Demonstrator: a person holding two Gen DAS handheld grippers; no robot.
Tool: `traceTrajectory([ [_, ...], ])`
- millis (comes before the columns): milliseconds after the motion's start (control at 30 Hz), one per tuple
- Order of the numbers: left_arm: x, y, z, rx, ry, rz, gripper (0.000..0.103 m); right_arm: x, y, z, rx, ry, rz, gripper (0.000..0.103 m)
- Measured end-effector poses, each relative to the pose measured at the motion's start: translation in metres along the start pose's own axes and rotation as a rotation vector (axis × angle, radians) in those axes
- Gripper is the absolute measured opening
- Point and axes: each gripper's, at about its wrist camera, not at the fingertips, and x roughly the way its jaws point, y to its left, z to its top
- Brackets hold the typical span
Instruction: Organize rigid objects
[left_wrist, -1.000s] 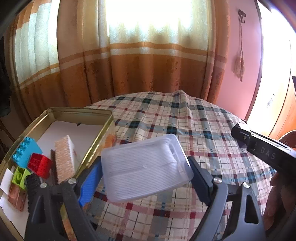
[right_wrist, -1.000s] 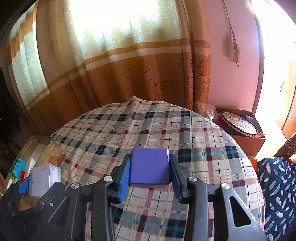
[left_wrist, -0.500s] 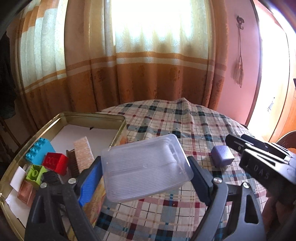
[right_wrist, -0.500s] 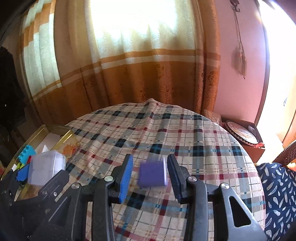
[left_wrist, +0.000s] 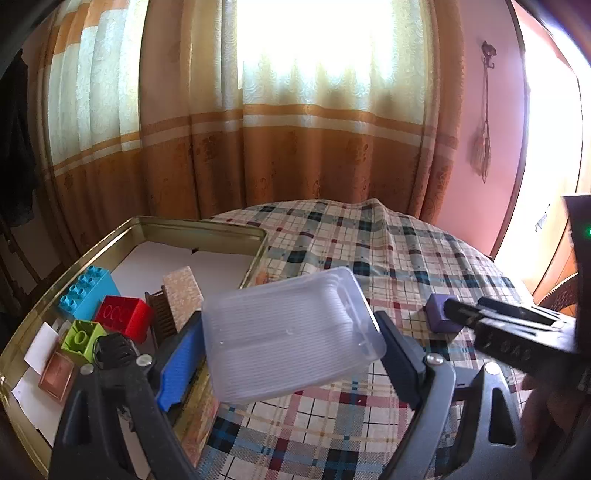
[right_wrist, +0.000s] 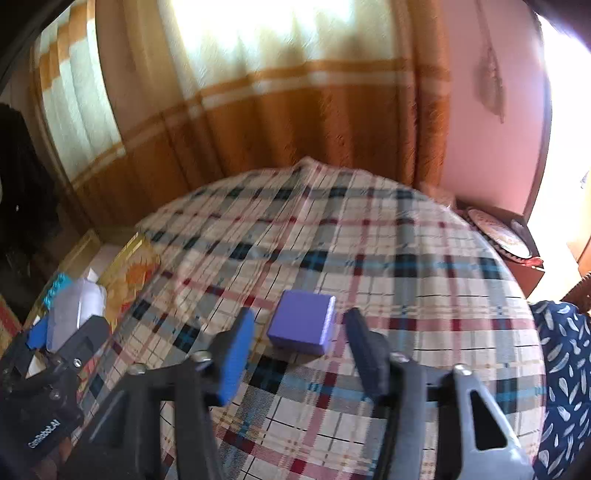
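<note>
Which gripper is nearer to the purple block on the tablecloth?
Right. The right gripper, jaws opening, straddles the purple block; the left gripper holds a clear container beside it.

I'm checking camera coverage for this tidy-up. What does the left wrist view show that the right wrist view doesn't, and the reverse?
Only the left wrist view shows the red brick, the green brick and the combs in the gold tin.

Only the right wrist view shows the boxed round tray beside the table and the blue patterned cloth.

Both show the purple block on the checked tablecloth, free between the opening right claw, and the clear box held in the left claw.
</note>
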Motion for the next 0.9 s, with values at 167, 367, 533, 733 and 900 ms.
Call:
traceTrajectory([
  [167,-0.001,0.0,0.0,0.008,0.001,-0.002,0.089,0.017,0.004,0.005,-0.013,0.039,-0.028,0.06],
  [367,-0.001,0.0,-0.001,0.004,0.004,-0.007,0.089,0.034,0.002,0.007,-0.011,0.078,-0.073,0.048],
  [533,-0.003,-0.001,0.0,0.012,-0.007,-0.012,0.089,0.018,0.009,0.005,-0.028,0.02,-0.061,0.043],
  [733,-0.012,0.003,-0.002,0.003,-0.027,-0.01,0.089,-0.004,0.015,-0.003,-0.01,-0.045,-0.01,0.043],
  [900,-0.017,0.009,-0.003,-0.003,-0.033,-0.004,0.089,-0.014,0.024,-0.006,-0.014,-0.078,0.018,0.043],
])
